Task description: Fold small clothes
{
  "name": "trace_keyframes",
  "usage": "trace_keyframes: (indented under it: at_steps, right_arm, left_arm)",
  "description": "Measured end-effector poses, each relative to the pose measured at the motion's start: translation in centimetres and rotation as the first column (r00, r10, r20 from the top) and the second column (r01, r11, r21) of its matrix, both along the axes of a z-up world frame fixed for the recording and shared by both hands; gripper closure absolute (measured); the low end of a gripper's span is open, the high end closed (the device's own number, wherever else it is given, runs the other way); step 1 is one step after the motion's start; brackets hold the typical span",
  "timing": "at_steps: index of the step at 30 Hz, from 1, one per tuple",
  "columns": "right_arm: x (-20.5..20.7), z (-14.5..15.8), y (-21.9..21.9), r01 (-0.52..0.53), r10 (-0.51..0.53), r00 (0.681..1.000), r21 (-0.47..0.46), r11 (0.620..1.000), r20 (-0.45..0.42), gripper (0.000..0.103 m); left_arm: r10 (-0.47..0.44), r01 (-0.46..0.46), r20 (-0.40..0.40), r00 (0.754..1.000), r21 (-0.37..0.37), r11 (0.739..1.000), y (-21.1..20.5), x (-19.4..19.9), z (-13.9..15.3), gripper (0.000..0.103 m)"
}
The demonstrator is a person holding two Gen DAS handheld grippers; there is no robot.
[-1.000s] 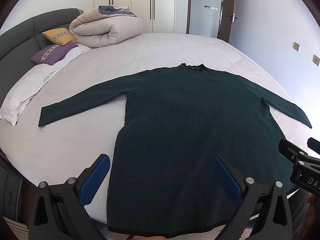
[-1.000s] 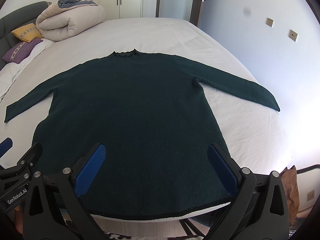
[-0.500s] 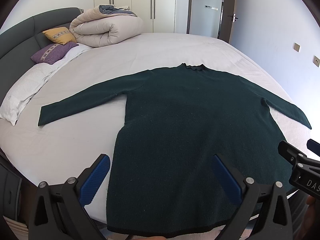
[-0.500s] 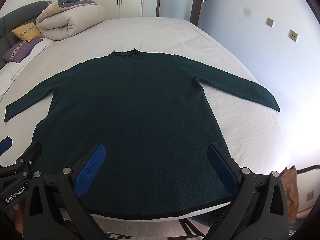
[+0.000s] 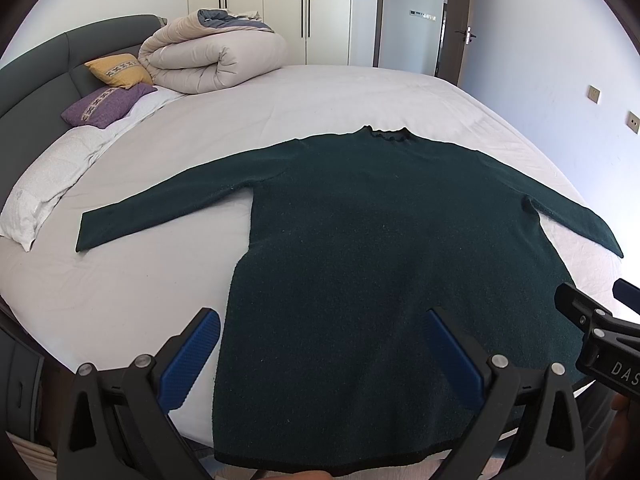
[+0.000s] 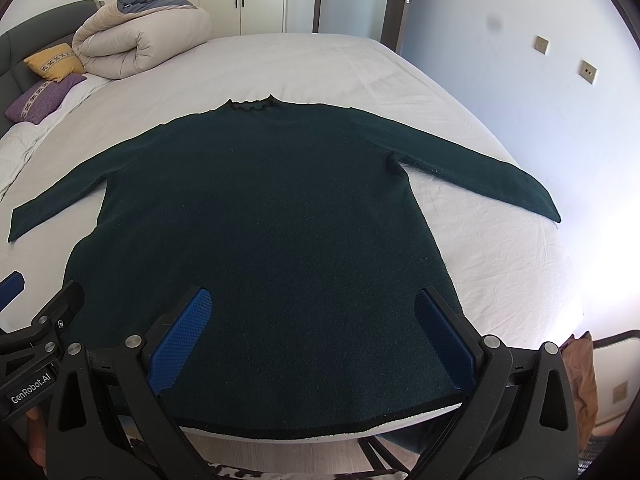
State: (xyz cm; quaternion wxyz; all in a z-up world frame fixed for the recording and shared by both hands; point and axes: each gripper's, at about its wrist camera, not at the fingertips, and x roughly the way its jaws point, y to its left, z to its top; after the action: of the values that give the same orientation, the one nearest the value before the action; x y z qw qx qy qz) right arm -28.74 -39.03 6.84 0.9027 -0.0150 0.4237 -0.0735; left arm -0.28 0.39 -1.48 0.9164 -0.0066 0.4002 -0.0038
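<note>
A dark green long-sleeved sweater [image 5: 380, 248] [image 6: 256, 216] lies flat on the white bed, collar far, hem at the near bed edge, both sleeves spread out to the sides. My left gripper [image 5: 320, 324] hovers open above the hem's left half, its blue pads wide apart. My right gripper [image 6: 312, 308] hovers open above the hem's right half, with nothing between its fingers. Each gripper shows at the edge of the other's view: the right gripper [image 5: 600, 336] and the left gripper [image 6: 36, 328].
A rolled beige duvet [image 5: 212, 60], a yellow pillow [image 5: 118, 70] and a purple pillow [image 5: 106, 104] lie at the dark headboard [image 5: 48, 64], far left. A white pillow [image 5: 44, 184] lies left. The wall [image 6: 540, 100] runs along the right bed edge [image 6: 560, 312].
Both views have shifted only slightly; the sweater lies as before and both grippers stay open above its hem.
</note>
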Motion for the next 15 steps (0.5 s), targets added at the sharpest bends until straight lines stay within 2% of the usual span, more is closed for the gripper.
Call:
trace_keyframes:
  at_steps: [15]
  right_arm:
    - [-0.04, -0.2, 0.19, -0.002, 0.002, 1.0, -0.001, 1.0, -0.004, 0.0]
  left_arm:
    - [0.001, -0.001, -0.005, 1.0, -0.004, 1.0, 0.14, -0.06, -0.02, 0.0]
